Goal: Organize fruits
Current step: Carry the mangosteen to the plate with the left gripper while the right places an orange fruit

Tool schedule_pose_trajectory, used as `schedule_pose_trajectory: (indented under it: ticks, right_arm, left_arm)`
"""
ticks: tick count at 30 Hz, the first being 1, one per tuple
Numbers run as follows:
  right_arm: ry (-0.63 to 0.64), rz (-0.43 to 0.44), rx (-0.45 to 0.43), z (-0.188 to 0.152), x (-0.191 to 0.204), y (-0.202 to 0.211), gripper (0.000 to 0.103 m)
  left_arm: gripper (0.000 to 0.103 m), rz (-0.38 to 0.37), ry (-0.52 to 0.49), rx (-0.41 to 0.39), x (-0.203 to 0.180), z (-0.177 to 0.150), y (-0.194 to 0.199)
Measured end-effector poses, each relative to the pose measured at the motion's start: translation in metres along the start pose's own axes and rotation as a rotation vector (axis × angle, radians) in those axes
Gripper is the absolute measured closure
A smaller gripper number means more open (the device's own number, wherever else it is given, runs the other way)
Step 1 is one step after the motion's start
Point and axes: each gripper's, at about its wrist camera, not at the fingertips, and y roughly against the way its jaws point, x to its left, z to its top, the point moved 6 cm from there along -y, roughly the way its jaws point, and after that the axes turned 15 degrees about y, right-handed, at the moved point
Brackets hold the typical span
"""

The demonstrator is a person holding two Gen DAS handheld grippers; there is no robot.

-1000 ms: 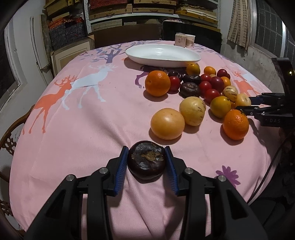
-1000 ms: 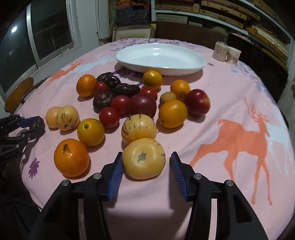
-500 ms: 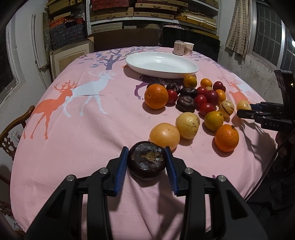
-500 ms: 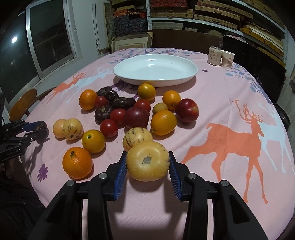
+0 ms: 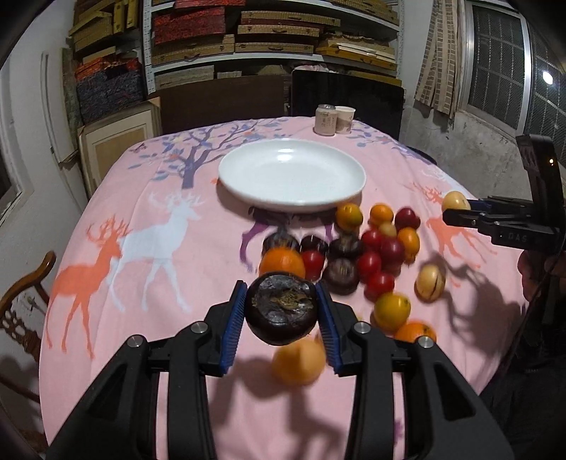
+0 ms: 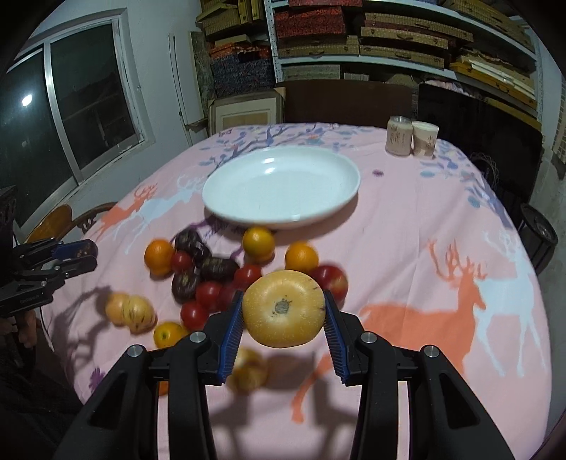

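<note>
Left wrist: left tool (image 5: 282, 311) clamps 1 dark, wrinkled fruit (image 5: 282, 313).

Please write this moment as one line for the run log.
left gripper: shut on dark fruit | right gripper: shut on yellow fruit | white plate: empty

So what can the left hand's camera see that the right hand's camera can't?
Only the left wrist view shows the dark purple fruit up close, clamped in the left gripper, plus a curtain by the barred window.

Only the right wrist view shows the pale yellow fruit up close, clamped in the right gripper, and a dark sliding window.

Both show the empty white plate, the loose fruits on the pink deer tablecloth, two cups at the far edge, and the shelves.
</note>
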Motion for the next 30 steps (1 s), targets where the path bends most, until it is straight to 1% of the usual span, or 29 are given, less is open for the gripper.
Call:
schedule_pose_trajectory:
  ticks: [2, 5, 7, 8, 9, 10, 13, 15, 17, 19, 20, 21, 22, 23, 25, 26, 27, 29, 30]
  right_arm:
    - [0.013, -0.009, -0.012, 0.026, -0.012, -0.007, 0.060]
    - [0.028, -0.021, -0.026, 0.067, -0.028, -0.026, 0.060]
    - [0.052, -0.039, -0.021, 0.095, -0.037, -0.051, 0.060]
    - [0.068, -0.051, -0.016, 0.106, -0.040, -0.064, 0.060]
    - [0.083, -0.062, -0.006, 0.116, -0.044, -0.081, 0.060]
    - [0.089, -0.068, 0.006, 0.122, -0.047, -0.095, 0.060]
    - [0.123, -0.083, 0.057, 0.135, -0.054, -0.147, 0.060]
    - [0.142, -0.091, 0.085, 0.138, -0.059, -0.173, 0.060]
    - [0.161, -0.100, 0.117, 0.141, -0.063, -0.199, 0.060]
    - [0.173, -0.093, 0.146, 0.143, -0.067, -0.218, 0.060]
    - [0.178, -0.087, 0.150, 0.146, -0.068, -0.222, 0.059]
    - [0.199, -0.096, 0.142, 0.150, -0.067, -0.224, 0.057]
    - [0.219, -0.110, 0.141, 0.151, -0.063, -0.222, 0.048]
    - [0.225, -0.121, 0.135, 0.153, -0.060, -0.218, 0.034]
    - [0.240, -0.132, 0.098, 0.157, -0.056, -0.200, 0.034]
    - [0.243, -0.138, 0.091, 0.158, -0.055, -0.192, 0.034]
    - [0.234, -0.146, 0.081, 0.159, -0.056, -0.180, 0.034]
    - [0.195, -0.148, 0.069, 0.155, -0.057, -0.156, 0.034]
    - [0.172, -0.147, 0.067, 0.150, -0.056, -0.139, 0.034]
  left_arm:
    - [0.065, -0.018, -0.004, -0.006, -0.008, 0.029, -0.016]
    - [0.065, -0.029, 0.004, -0.015, -0.021, 0.083, -0.053]
    - [0.065, -0.023, 0.016, 0.001, -0.026, 0.111, -0.083]
    - [0.065, -0.013, 0.025, 0.015, -0.027, 0.127, -0.106]
    - [0.065, -0.001, 0.036, 0.028, -0.026, 0.136, -0.123]
    - [0.065, 0.005, 0.061, 0.058, -0.024, 0.147, -0.146]
    - [0.065, 0.031, 0.108, 0.122, -0.014, 0.165, -0.199]
    - [0.065, 0.053, 0.131, 0.152, -0.007, 0.173, -0.229]
    - [0.065, 0.051, 0.156, 0.190, 0.000, 0.179, -0.252]
    - [0.064, 0.064, 0.170, 0.214, 0.007, 0.179, -0.268]
    - [0.064, 0.073, 0.180, 0.221, 0.010, 0.179, -0.273]
    - [0.064, 0.075, 0.195, 0.223, 0.015, 0.179, -0.275]
    - [0.061, 0.063, 0.217, 0.221, 0.018, 0.181, -0.275]
    - [0.058, 0.051, 0.232, 0.215, 0.021, 0.182, -0.272]
    - [0.040, 0.042, 0.253, 0.176, 0.025, 0.187, -0.256]
    - [0.036, 0.042, 0.261, 0.157, 0.026, 0.188, -0.245]
    - [0.035, 0.042, 0.270, 0.136, 0.027, 0.189, -0.232]
    - [0.035, 0.009, 0.275, 0.120, 0.025, 0.185, -0.205]
    - [0.032, -0.002, 0.266, 0.110, 0.023, 0.178, -0.188]
